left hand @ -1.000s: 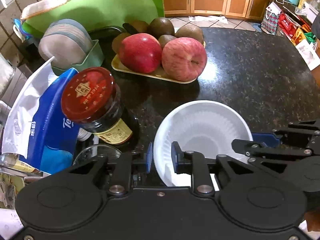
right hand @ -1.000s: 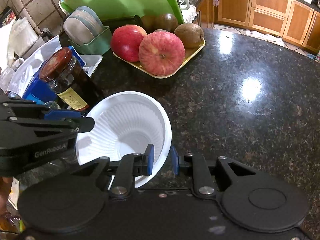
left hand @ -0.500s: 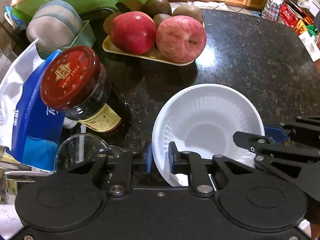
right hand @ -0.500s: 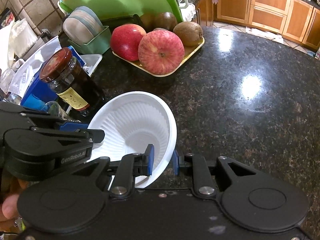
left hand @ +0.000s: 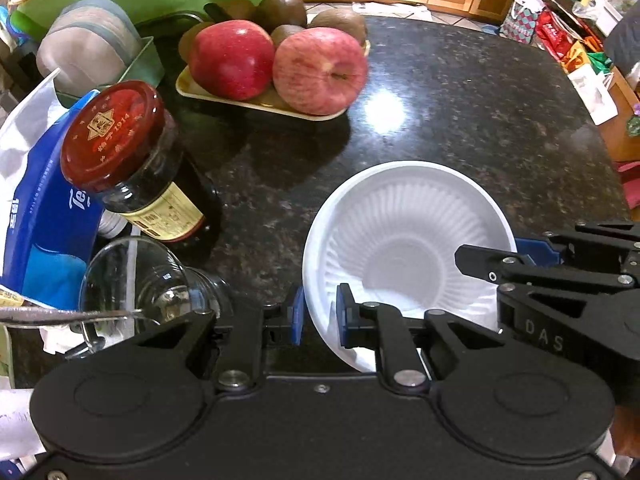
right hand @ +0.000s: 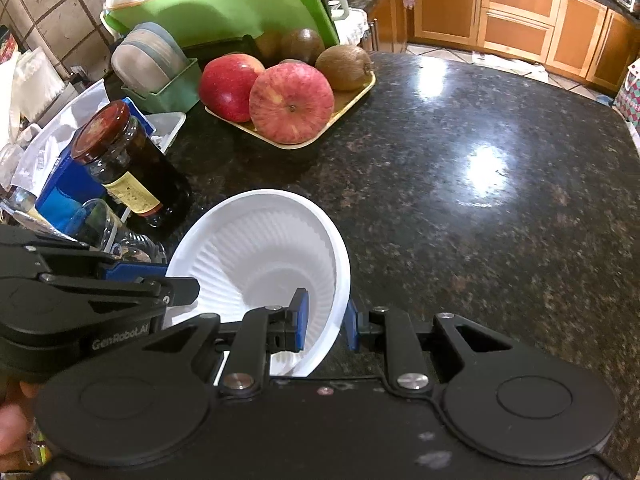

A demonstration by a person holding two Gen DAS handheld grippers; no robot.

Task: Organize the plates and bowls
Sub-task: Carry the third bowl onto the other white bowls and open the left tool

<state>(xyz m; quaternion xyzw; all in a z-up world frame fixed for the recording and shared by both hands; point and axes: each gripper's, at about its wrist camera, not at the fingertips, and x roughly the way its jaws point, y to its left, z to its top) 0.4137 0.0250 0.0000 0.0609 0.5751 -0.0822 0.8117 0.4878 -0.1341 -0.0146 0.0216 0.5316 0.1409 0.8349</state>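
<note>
A white ribbed plastic bowl [left hand: 408, 240] is held over the dark granite counter [left hand: 460, 104] by both grippers. My left gripper [left hand: 318, 314] is shut on the bowl's near left rim. My right gripper [right hand: 324, 318] is shut on the bowl's [right hand: 260, 256] right rim; it also shows at the right of the left wrist view [left hand: 520, 254]. A stack of grey plates [left hand: 86, 46] stands on edge in a green rack at the back left, also in the right wrist view [right hand: 146, 60].
A yellow tray [left hand: 224, 98] with apples and kiwis sits behind the bowl. A red-lidded jar [left hand: 132, 164], a glass cup [left hand: 136, 280] and a blue tissue pack [left hand: 36, 216] crowd the left. A green cutting board [right hand: 224, 0] leans at the back. The counter edge is to the right.
The bowl and both grippers have shifted slightly toward the near right, away from the jar. Both grips on the rim are unchanged.
</note>
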